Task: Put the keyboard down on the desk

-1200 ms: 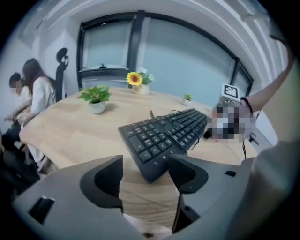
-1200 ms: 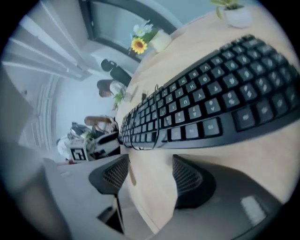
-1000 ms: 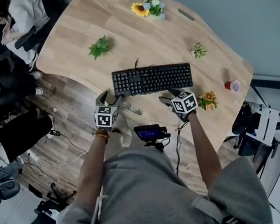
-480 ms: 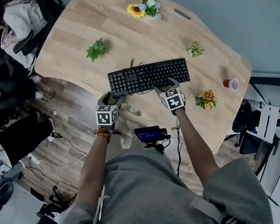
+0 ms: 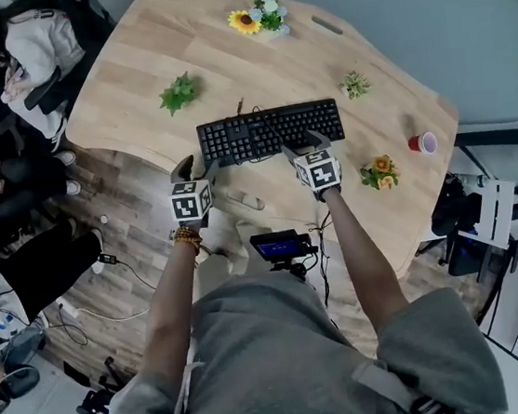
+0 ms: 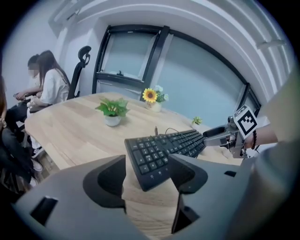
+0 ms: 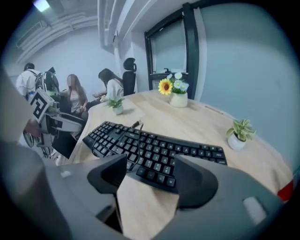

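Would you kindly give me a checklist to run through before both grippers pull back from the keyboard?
1. Keyboard resting on the desk: ok.
2. Left gripper jaws apart: ok.
3. Right gripper jaws apart: ok.
4. Jaws free of the keyboard's front edge, which sits between both pairs: cannot tell.
5. Cable clear of the right gripper: cannot tell; it runs across the keys toward one jaw.
6. Red cup and small flower pot apart from the right gripper: ok.
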The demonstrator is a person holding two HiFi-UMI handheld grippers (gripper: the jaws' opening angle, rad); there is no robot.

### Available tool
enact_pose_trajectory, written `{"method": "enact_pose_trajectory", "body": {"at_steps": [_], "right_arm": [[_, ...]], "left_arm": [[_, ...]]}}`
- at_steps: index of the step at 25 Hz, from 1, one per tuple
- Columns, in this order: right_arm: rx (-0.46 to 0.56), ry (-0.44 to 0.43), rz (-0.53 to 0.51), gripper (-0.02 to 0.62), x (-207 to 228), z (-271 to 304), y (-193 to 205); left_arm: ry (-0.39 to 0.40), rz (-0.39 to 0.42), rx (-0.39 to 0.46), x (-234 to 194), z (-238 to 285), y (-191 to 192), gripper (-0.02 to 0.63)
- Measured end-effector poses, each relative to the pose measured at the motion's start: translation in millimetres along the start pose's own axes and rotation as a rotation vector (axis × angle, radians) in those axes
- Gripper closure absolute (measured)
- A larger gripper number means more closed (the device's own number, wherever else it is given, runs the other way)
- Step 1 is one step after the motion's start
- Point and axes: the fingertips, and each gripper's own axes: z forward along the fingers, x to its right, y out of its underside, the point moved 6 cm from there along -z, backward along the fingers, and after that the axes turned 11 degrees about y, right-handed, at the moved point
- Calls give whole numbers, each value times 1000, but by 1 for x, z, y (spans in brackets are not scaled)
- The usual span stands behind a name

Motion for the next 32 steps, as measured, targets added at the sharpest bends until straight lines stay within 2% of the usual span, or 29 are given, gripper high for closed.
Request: {"method": "enact_pose_trajectory", "body": {"at_steps": [7, 14, 18, 25, 32], "right_arm": [[243, 101, 19, 268, -12, -68, -70], [493, 171, 7, 268, -47, -159, -142], [612, 209, -10, 277, -67, -209, -172], [773, 260, -7, 285, -101, -287, -198], [872, 322, -13, 299, -141, -345, -197]], "left_arm": [[72, 163, 173, 26, -30, -74, 322], [156, 383, 383, 84, -91, -157, 322], [198, 466, 478, 115, -126, -192, 322], [240, 582, 618, 161, -195, -215, 330], [280, 628, 702, 182, -249, -209, 344]]}}
